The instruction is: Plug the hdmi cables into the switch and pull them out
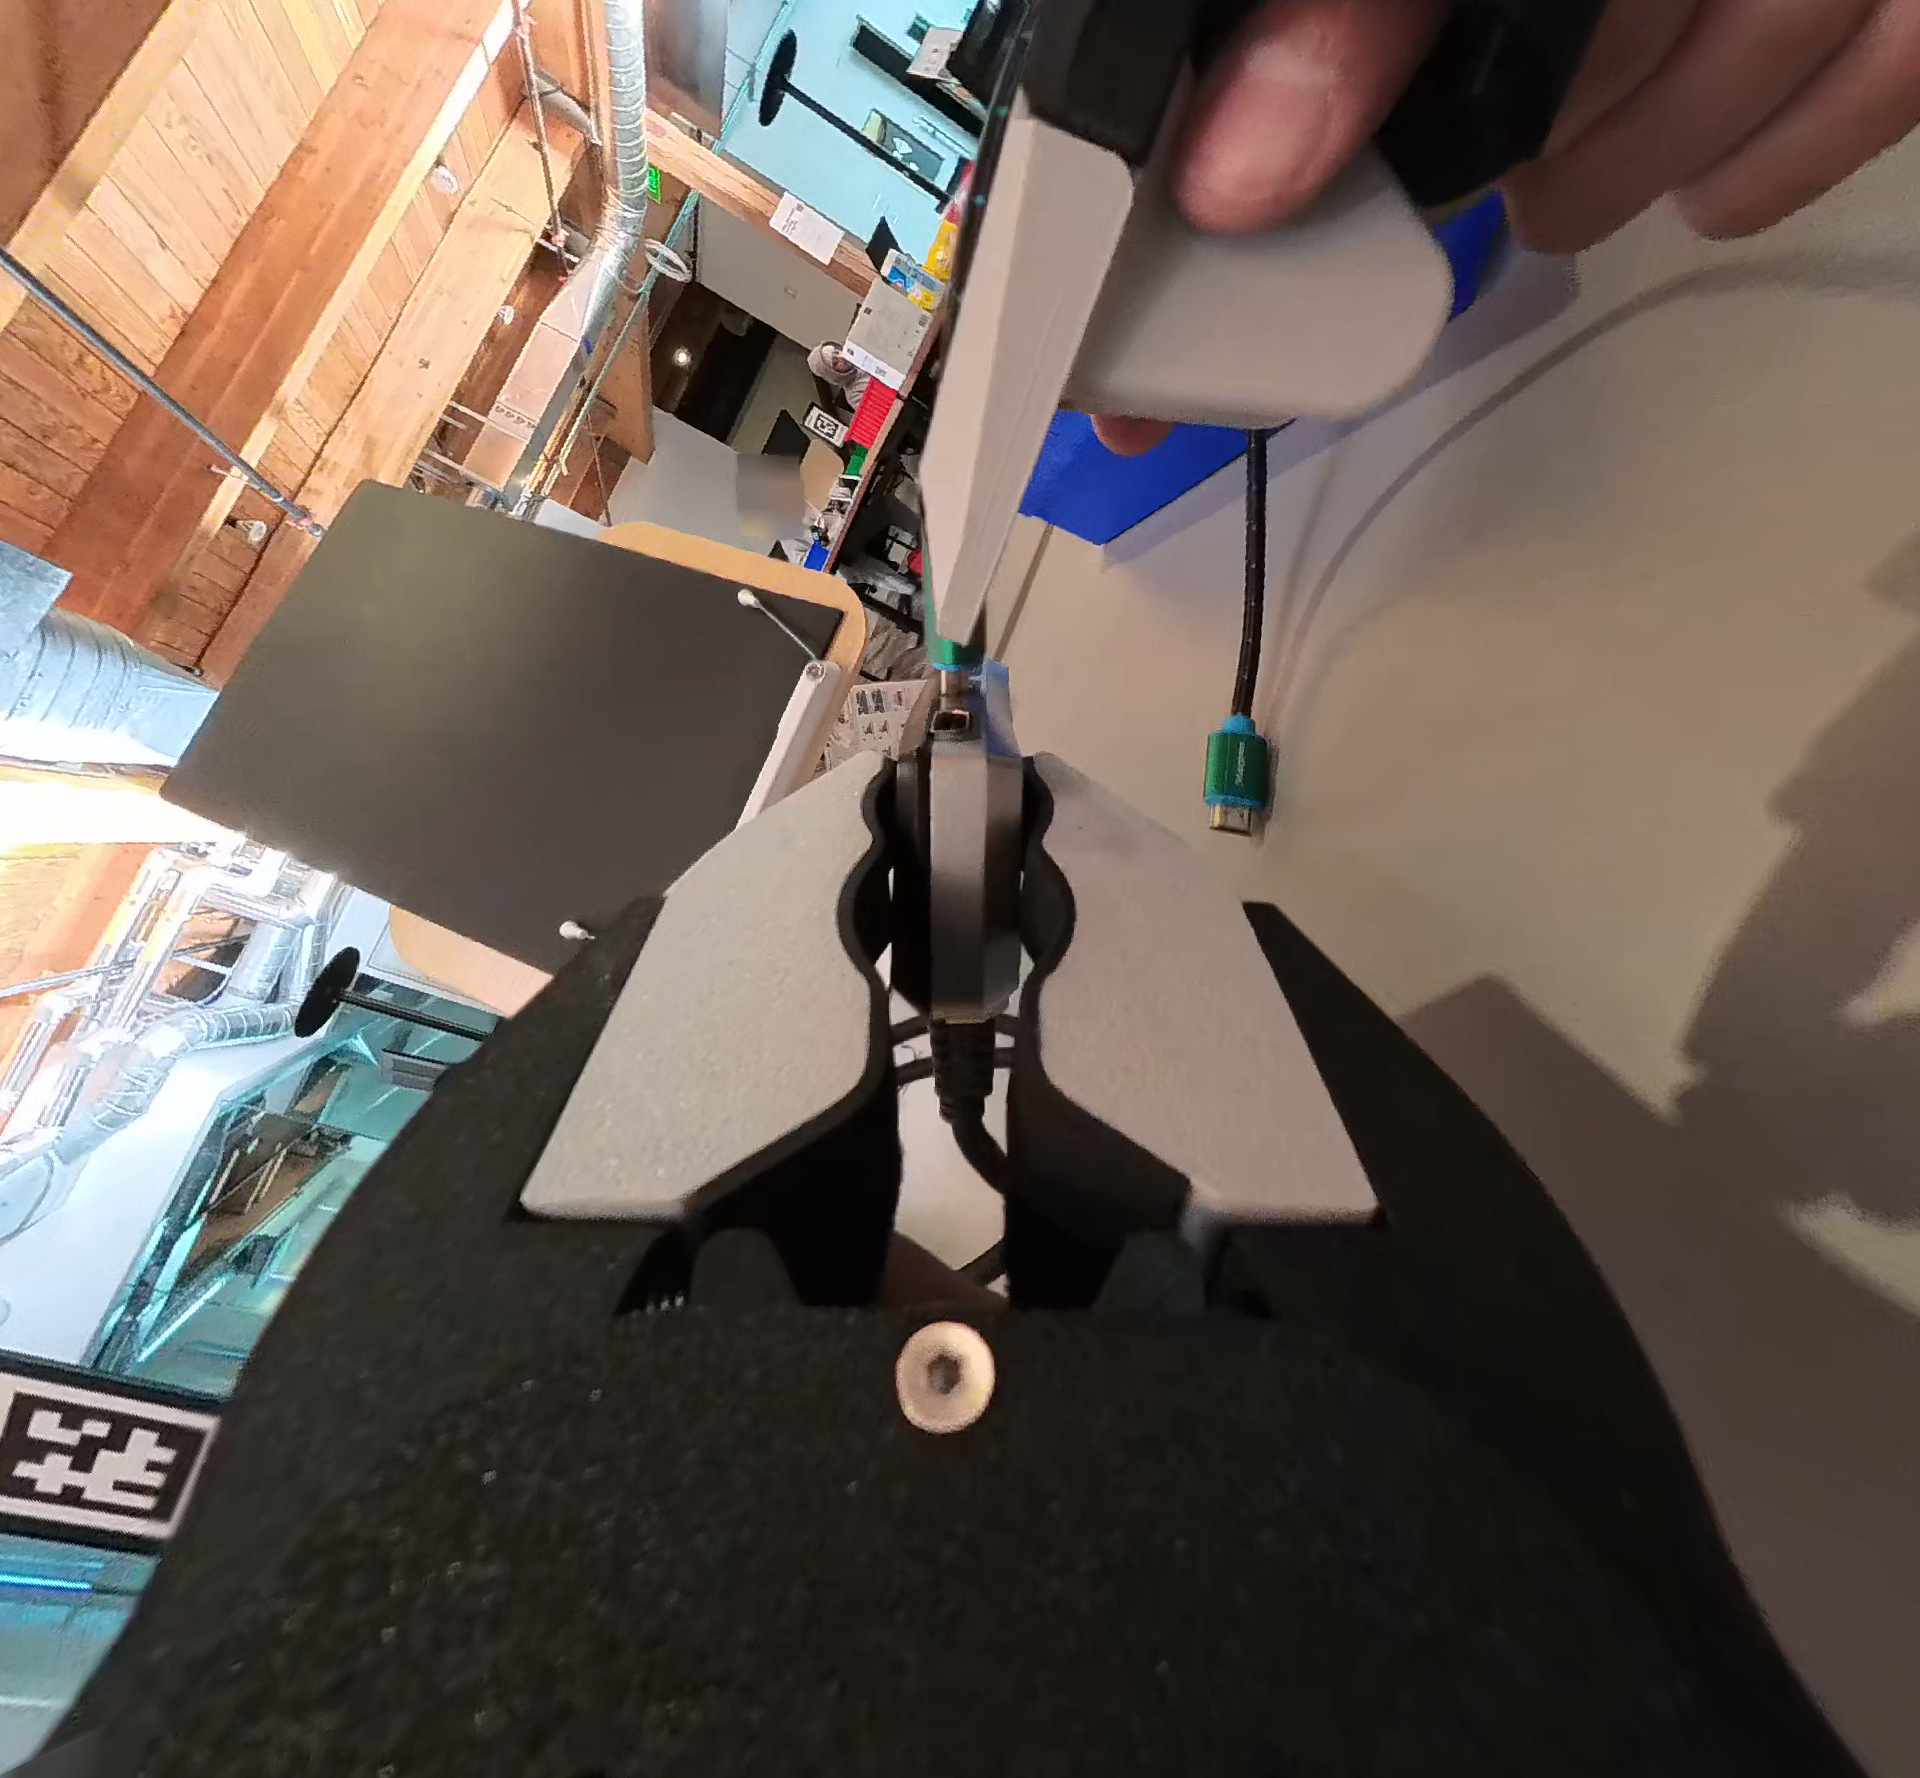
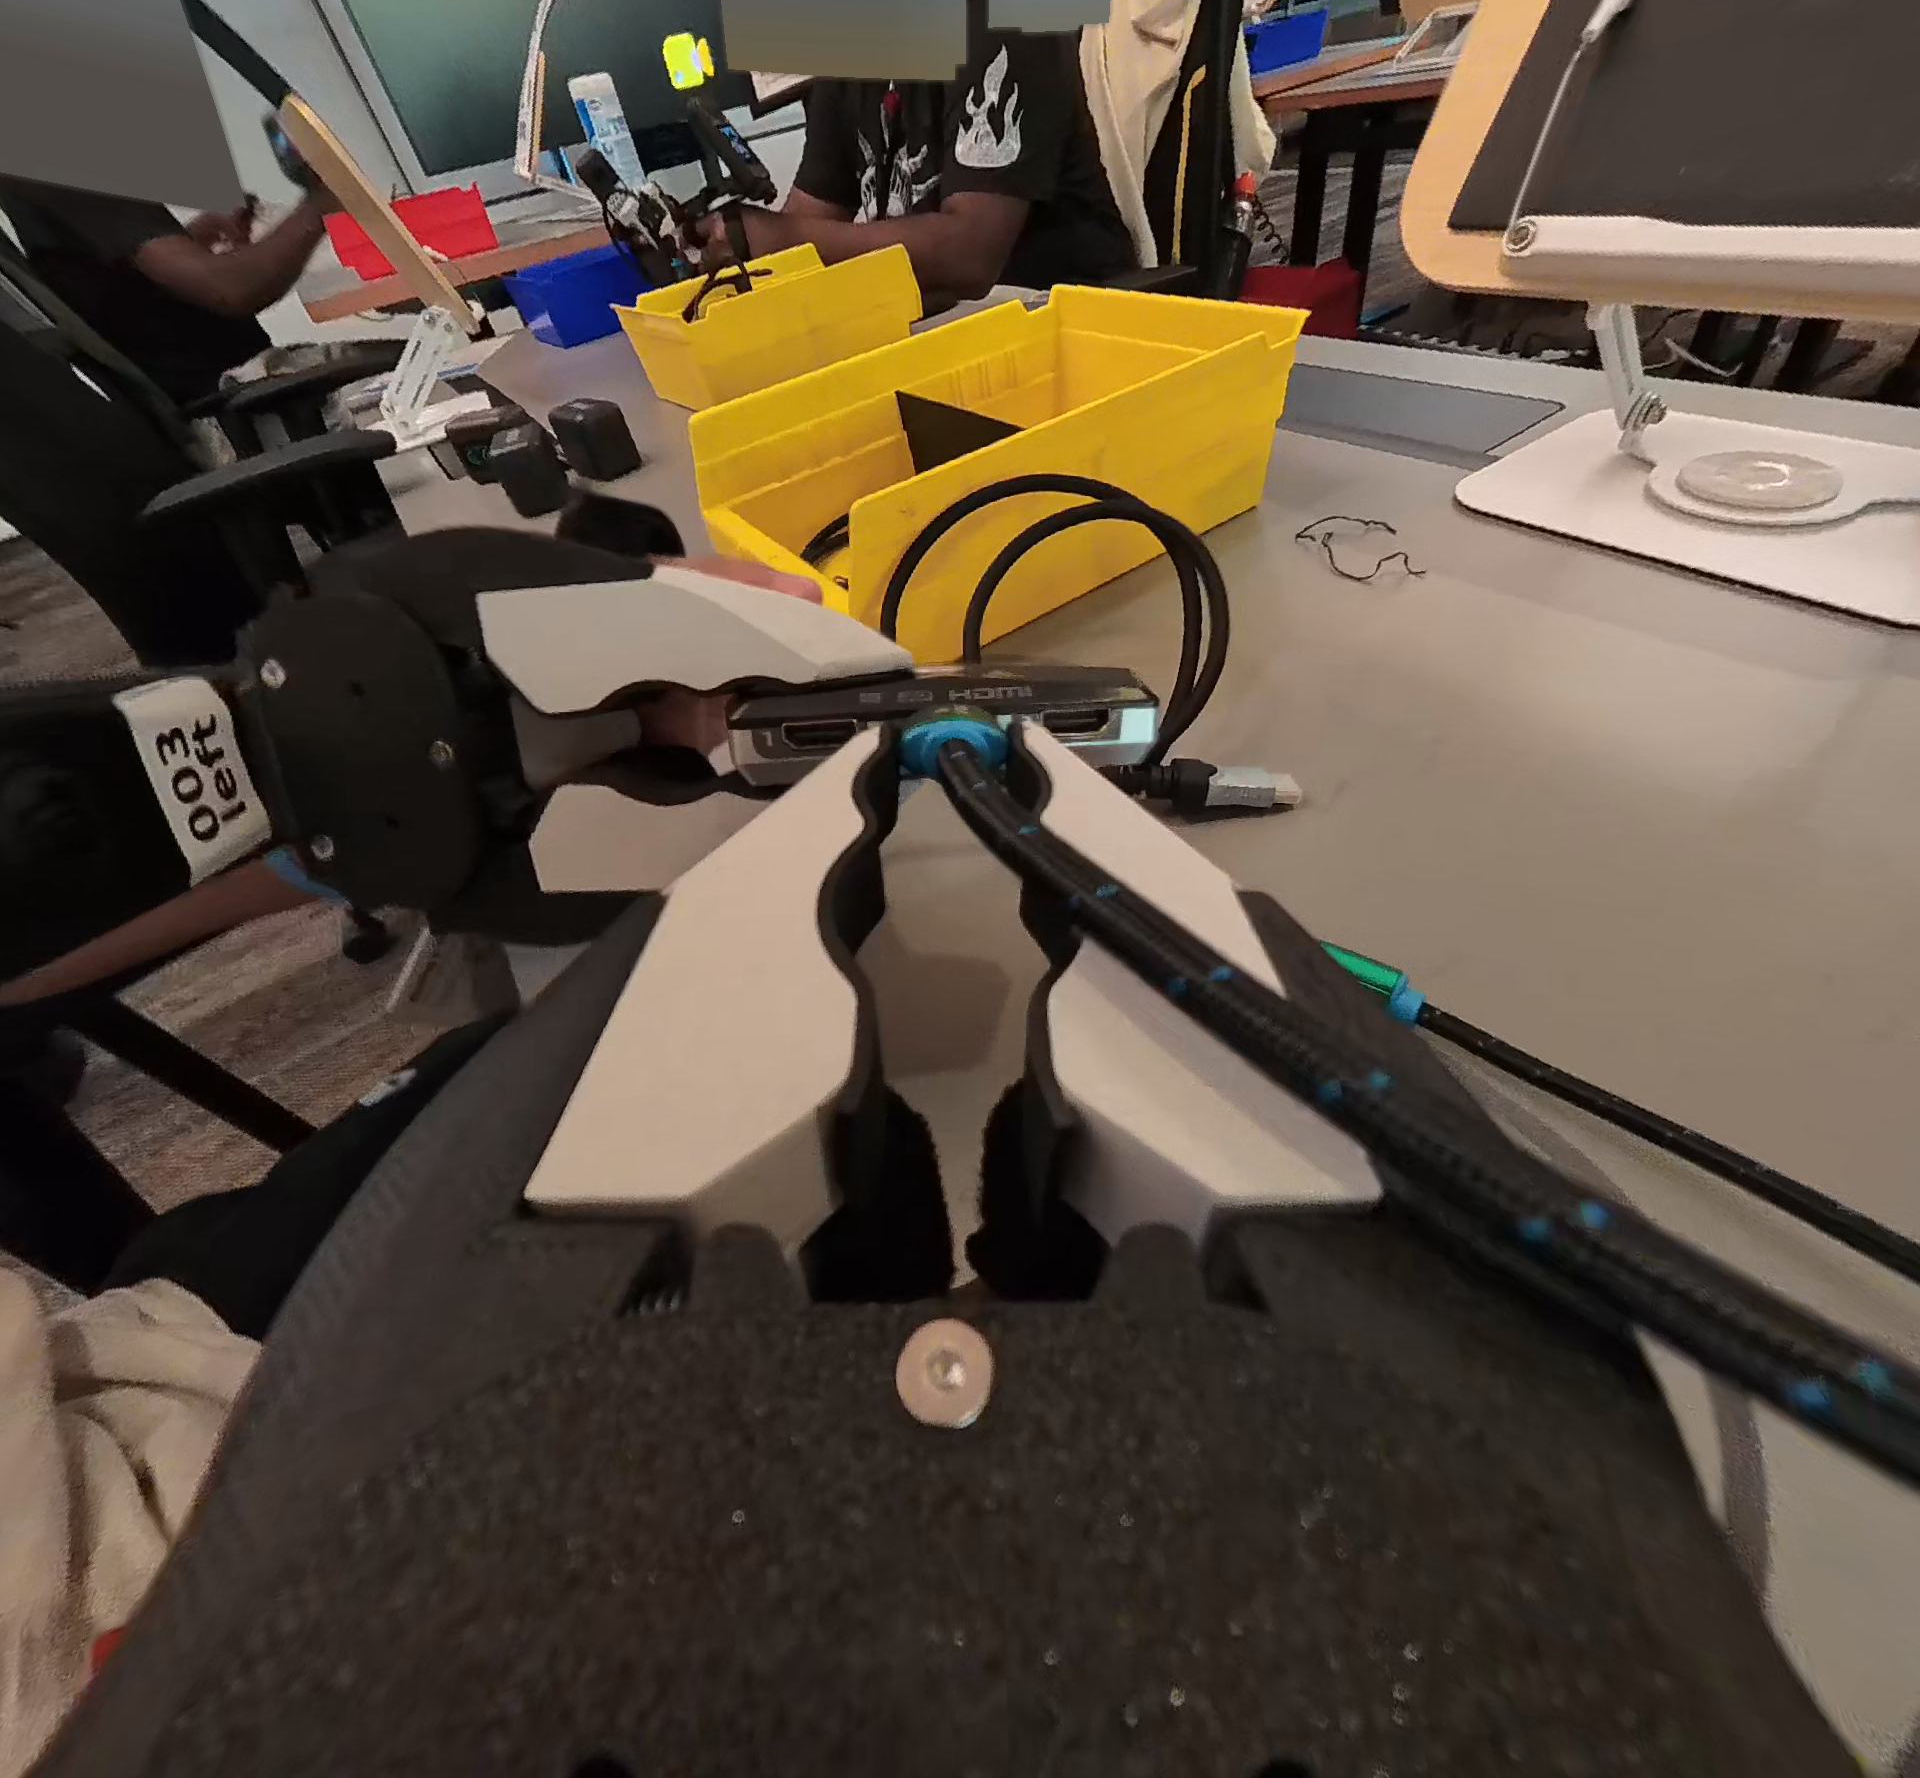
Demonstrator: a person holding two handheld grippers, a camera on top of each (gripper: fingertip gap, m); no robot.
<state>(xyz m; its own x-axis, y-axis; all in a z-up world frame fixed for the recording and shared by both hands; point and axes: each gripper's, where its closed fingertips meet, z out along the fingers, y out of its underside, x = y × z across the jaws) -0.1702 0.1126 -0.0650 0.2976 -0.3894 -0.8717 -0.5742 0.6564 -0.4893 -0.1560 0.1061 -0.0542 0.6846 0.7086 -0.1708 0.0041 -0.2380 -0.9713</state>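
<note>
My left gripper (image 1: 961,772) is shut on the dark grey HDMI switch (image 1: 961,881), held edge-on; the switch's own black cable runs back between the fingers. In the right wrist view the left gripper (image 2: 810,715) holds the switch (image 2: 1091,694) from the left, just above the table. My right gripper (image 2: 951,741) is shut on a green-and-blue HDMI plug (image 2: 951,736) with a braided cable, its tip at the switch's middle port. In the left wrist view this plug (image 1: 951,658) shows a little bare metal at the port. A second green plug (image 1: 1236,778) lies loose on the table, also seen in the right wrist view (image 2: 1371,985).
Two yellow bins (image 2: 1143,440) stand behind the switch, with the switch's looped cable and silver plug (image 2: 1252,788) in front. A tablet stand (image 2: 1683,502) is at the far right on the grey table (image 2: 1558,793). People sit at the far side. The grippers are tip to tip, or close to it.
</note>
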